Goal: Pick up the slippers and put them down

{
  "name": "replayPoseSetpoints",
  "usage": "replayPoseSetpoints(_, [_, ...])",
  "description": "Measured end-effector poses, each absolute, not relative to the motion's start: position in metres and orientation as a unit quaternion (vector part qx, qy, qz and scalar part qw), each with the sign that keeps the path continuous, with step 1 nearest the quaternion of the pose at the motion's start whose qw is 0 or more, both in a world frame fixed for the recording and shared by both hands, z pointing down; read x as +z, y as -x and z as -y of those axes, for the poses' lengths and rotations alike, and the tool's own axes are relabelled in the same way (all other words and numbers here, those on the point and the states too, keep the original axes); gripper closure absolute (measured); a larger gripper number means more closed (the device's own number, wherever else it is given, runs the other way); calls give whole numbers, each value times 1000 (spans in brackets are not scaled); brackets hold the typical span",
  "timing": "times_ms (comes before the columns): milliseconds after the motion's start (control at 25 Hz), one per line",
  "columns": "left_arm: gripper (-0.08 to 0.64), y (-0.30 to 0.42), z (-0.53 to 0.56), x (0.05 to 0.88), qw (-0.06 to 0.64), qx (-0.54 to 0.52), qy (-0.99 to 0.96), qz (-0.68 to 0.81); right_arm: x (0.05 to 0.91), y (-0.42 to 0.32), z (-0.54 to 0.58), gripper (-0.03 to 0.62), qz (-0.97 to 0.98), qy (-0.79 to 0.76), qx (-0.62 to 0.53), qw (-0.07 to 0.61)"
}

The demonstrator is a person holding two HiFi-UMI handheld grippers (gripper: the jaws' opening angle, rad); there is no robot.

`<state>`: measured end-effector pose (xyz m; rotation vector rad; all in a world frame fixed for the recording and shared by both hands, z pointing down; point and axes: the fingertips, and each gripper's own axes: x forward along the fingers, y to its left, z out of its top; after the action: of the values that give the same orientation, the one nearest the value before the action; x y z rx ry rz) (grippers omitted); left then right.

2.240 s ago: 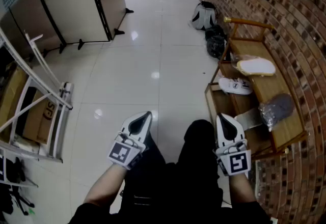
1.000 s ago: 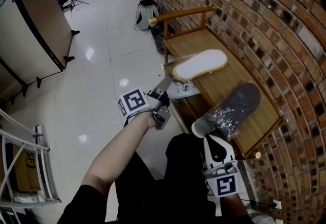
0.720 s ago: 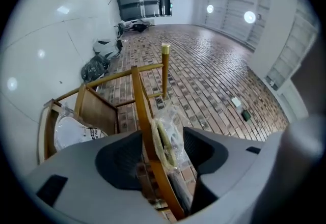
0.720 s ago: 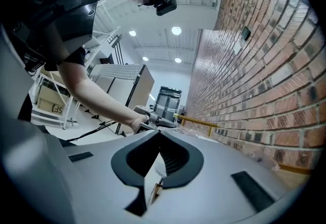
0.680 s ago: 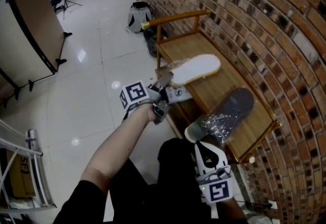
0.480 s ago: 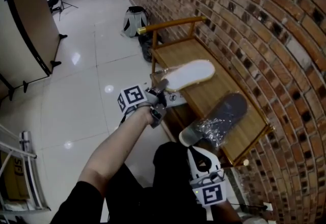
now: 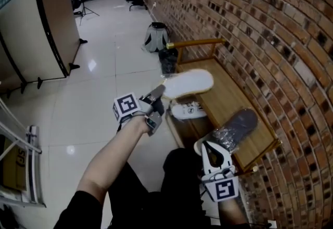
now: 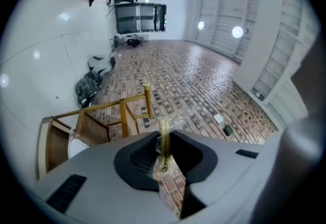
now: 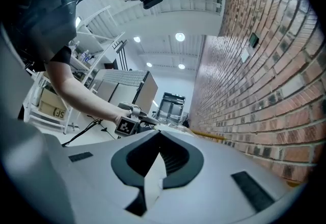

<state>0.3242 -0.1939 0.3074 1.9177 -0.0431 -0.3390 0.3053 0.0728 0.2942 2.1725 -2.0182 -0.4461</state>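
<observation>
Two plastic-wrapped slippers: the cream slipper (image 7: 191, 83), mid-frame above the bench (image 7: 223, 95) edge, points right and slightly up, its left end pinched by the left tool (image 7: 158, 90), whose jaws have just been closing; the gray slipper (image 7: 238, 125) lies diagonally on the bench. The right tool (image 7: 208, 144), lower right, is closed and empty.

On your right a red brick wall (image 7: 244, 20) runs the length of the room, and a low wooden bench (image 7: 229, 95) with a raised rail at its far end stands against it. A white shoe with dark markings (image 7: 188, 110) lies on its lower shelf. Past the bench a grey backpack (image 7: 155, 38) and a black bag (image 7: 168, 60) sit on the glossy white tiled floor (image 7: 104, 82). On your left stand beige partition panels (image 7: 31, 30) and a white metal rack (image 7: 21, 139).
</observation>
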Motion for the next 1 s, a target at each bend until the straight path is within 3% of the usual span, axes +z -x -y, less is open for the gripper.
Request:
replayPoseSetpoints(640, [505, 17, 245, 275, 439, -310, -821, 194, 249, -128, 20, 583, 782, -582, -220, 21])
replayPoseSetpoints(840, [503, 84, 256, 303, 427, -342, -798, 253, 271, -103, 58, 583, 806, -558, -192, 36])
replayPoseSetpoints(1000, [503, 95, 276, 324, 420, -350, -779, 306, 276, -116, 92, 582, 814, -551, -181, 35])
